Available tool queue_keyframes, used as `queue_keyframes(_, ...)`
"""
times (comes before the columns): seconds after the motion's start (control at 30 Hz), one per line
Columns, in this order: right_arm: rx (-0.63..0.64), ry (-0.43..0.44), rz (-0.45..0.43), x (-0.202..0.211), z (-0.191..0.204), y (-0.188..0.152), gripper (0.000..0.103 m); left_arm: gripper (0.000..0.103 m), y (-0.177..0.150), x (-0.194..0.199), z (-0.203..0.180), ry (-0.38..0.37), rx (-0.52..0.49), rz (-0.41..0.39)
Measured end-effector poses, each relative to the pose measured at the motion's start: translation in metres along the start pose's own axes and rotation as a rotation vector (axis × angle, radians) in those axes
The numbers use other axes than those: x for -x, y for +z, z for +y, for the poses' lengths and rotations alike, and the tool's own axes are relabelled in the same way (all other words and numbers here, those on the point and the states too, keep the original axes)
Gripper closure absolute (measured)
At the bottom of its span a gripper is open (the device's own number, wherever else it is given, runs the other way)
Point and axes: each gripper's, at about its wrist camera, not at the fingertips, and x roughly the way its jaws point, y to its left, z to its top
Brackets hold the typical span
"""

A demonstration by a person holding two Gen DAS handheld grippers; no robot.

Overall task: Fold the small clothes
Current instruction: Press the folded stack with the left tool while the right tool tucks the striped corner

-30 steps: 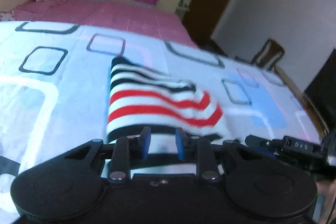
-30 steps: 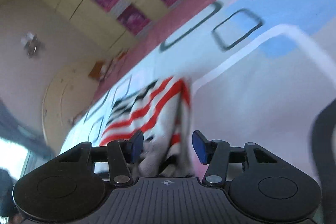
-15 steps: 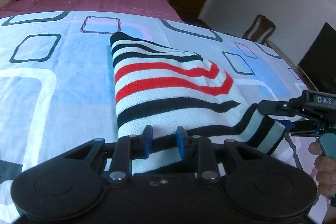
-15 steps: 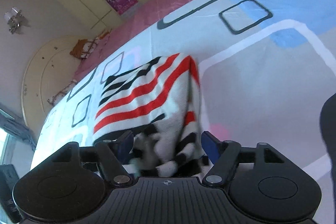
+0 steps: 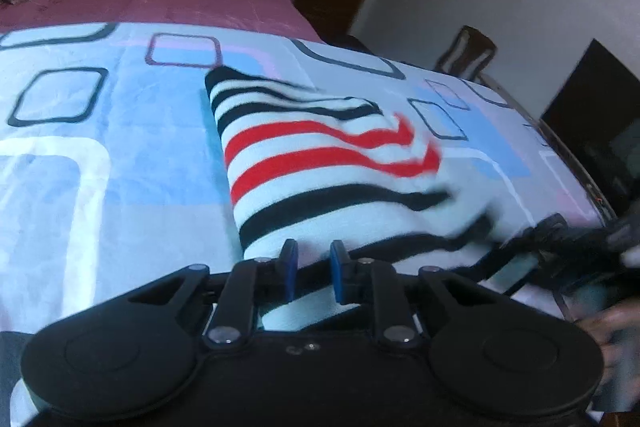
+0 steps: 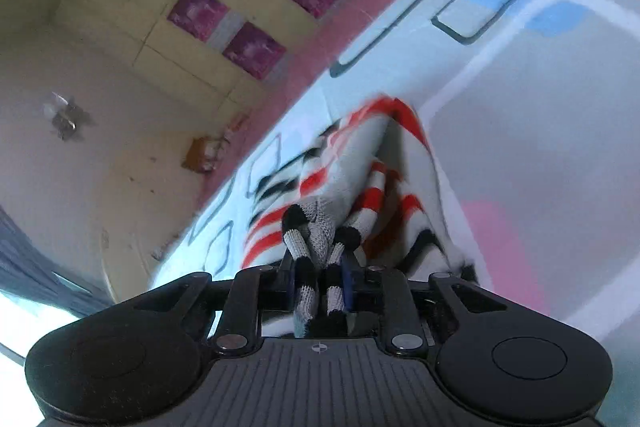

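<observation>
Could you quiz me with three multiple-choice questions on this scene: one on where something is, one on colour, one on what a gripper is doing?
1. Where does the striped sweater lie?
A. on the patterned bedspread
B. on a chair
C. on the floor

2. Which stripe colours does it have?
A. green and yellow
B. black and red
C. blue and orange

3. What is the right gripper doing?
A. hanging open
B. shut on the sweater
C. holding a cup

Answers: 1 A, bedspread shows all round it. 2 B, both colours on white knit. 3 B, knit is pinched between its fingers.
</observation>
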Motion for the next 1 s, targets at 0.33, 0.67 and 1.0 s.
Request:
queue_keyframes(0.33,0.082,-0.022,-0.073,0.020,0.000,0.000,0.068,0.079,0.009,0.008,-0.010,-0.036,-0.058,-0.027)
queue_keyframes(0.67,0.681,-0.261,-0.023,-0.016,0.072,-0.026,0.103,0.080,-0.002,-0.021,-0.035,-0.033,-0.066,0.032)
queue_keyframes(1.0,0.551,-0.198,-0.103,0.006,0.070,0.008,0.064,0.076,0.019,-0.008,-0.025,-0.029,-0.054,-0.065)
